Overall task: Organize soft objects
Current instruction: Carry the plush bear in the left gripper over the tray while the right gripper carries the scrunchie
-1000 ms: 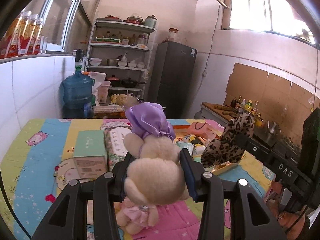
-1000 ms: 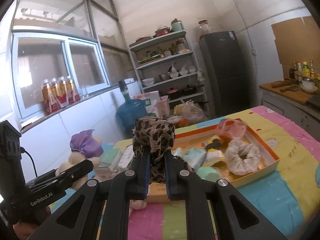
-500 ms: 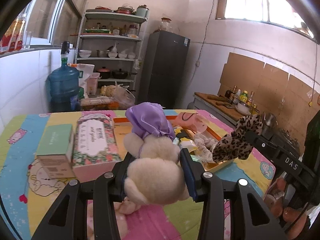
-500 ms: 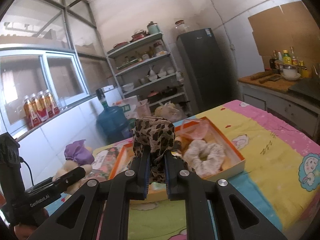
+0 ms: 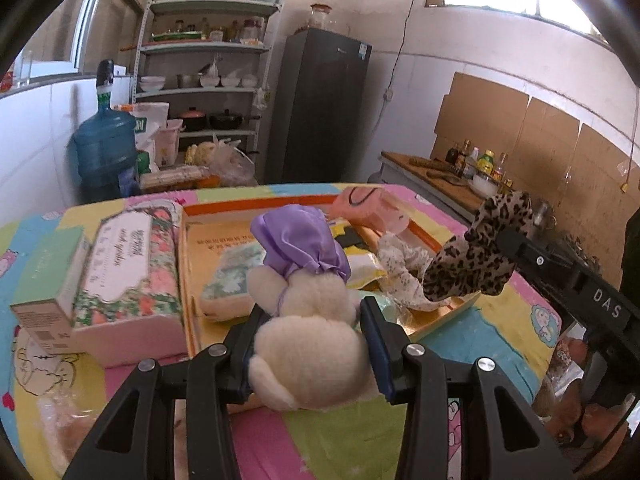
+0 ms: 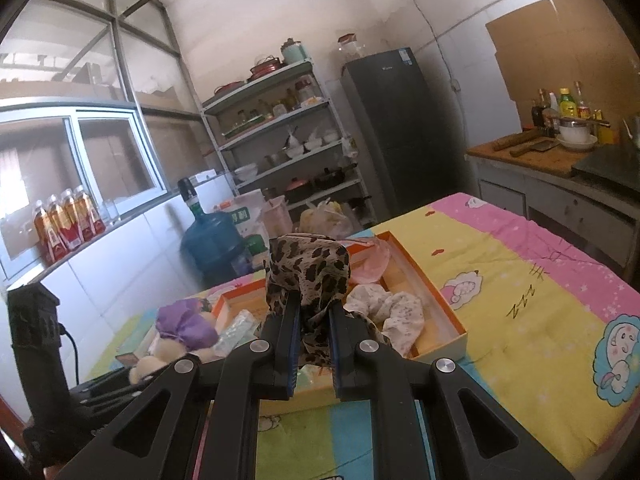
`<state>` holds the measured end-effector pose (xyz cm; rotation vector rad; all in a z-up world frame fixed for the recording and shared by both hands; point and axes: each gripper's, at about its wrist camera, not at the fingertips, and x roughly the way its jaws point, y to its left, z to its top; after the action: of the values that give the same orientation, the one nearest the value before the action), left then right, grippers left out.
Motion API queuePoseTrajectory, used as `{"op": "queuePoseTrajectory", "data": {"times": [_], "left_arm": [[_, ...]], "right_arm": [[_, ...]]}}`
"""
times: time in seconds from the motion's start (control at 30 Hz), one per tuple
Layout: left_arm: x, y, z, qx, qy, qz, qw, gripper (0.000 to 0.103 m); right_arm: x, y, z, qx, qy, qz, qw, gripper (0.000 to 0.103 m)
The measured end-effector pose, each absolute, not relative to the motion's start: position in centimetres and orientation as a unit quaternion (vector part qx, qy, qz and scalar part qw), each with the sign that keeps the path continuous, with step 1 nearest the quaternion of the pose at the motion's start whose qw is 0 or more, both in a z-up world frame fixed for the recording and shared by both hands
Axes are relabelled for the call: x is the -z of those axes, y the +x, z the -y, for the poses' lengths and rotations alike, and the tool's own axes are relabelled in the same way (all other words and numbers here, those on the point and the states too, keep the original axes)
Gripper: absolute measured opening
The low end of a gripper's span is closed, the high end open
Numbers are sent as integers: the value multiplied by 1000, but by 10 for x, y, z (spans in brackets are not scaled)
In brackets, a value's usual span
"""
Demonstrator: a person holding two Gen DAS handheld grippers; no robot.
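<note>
My left gripper [image 5: 314, 312] is shut on a cream plush toy [image 5: 312, 344] with a purple satin cap [image 5: 300, 246], held above the near edge of the orange-rimmed box [image 5: 188, 280]. My right gripper [image 6: 314, 312] is shut on a leopard-print scrunchie [image 6: 306, 270], held above the same box [image 6: 424, 280]; it also shows in the left wrist view [image 5: 476, 256]. Inside the box lie a white floral scrunchie [image 6: 390, 308], a pink soft item [image 5: 368, 210] and a pale packet [image 5: 232, 280]. The plush toy shows at lower left in the right wrist view [image 6: 180, 332].
A floral tissue box [image 5: 128, 276] and a green carton [image 5: 48, 280] stand left of the orange box on the cartoon-print tablecloth [image 6: 540, 300]. A blue water jug [image 5: 104, 152], shelves [image 5: 208, 80] and a dark fridge [image 5: 320, 104] stand behind.
Both grippers have swung right and forward over the orange box with their loads. The tissue box and green carton have slid to the left of the left wrist view.
</note>
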<state>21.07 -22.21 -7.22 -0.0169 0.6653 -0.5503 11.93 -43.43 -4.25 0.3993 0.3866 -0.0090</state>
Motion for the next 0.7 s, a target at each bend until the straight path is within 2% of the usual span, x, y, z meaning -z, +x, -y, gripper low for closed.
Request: {"op": "queuePoseTrajectory", "data": {"times": [0.7], "left_arm": [[104,238,239,262,-4,-359,896,45]], "right_arm": [[72,170,440,-15,203,-235,951,14]]}}
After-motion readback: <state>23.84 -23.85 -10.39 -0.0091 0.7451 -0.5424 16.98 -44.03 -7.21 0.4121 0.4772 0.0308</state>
